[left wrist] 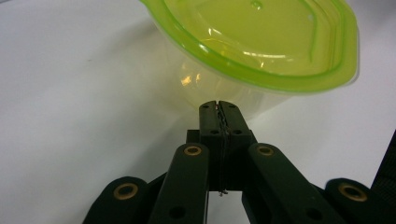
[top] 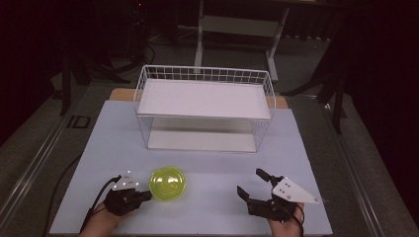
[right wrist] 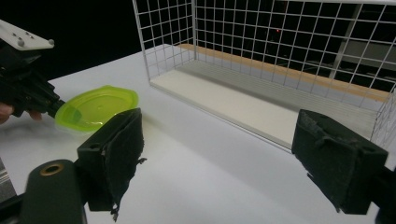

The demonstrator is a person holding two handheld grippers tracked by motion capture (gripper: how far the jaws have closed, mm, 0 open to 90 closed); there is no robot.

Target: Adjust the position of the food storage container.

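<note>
Container with green lid sits near the table's front edge, below the wire rack. We see left gripper fully closed, empty, tips against its wall; pushing risks tipping it. Right gripper gapes wide, holding nothing.

Dark room, grey floor, white desk frame behind table
</note>
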